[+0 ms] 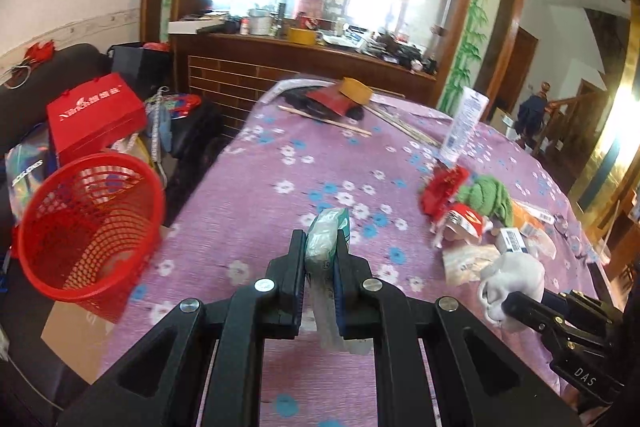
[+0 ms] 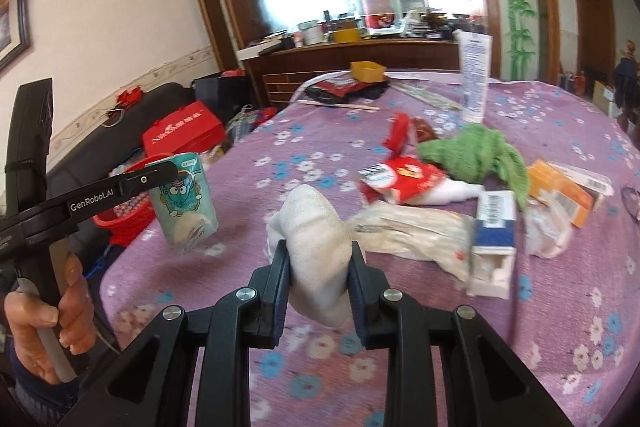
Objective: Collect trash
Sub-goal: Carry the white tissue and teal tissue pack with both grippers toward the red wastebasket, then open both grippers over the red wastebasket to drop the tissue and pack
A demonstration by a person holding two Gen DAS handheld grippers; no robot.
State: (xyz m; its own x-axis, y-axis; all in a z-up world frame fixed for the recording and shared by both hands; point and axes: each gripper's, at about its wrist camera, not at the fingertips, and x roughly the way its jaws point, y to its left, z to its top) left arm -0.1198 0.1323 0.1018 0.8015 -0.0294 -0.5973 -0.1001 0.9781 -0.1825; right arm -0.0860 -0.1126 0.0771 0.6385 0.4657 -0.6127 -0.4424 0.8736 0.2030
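Observation:
My left gripper [image 1: 320, 239] is shut on a green and white plastic wrapper [image 1: 326, 231], held above the purple flowered tablecloth [image 1: 248, 187]. From the right wrist view the same wrapper [image 2: 182, 201] shows a cartoon print and hangs in the left gripper [image 2: 160, 175]. My right gripper [image 2: 320, 251] is shut on a crumpled white tissue wad [image 2: 316, 227], which also shows in the left wrist view [image 1: 510, 279]. A red mesh waste basket [image 1: 90, 227] stands off the table's left edge.
More litter lies on the table to the right: a red torn packet [image 2: 404, 179], a green cloth [image 2: 480, 151], a blue and white box [image 2: 494, 227], an orange box [image 2: 560, 191], a clear bag [image 2: 412, 227]. A white tube [image 2: 474, 75] stands upright. A red gift box [image 1: 96, 111] sits behind the basket.

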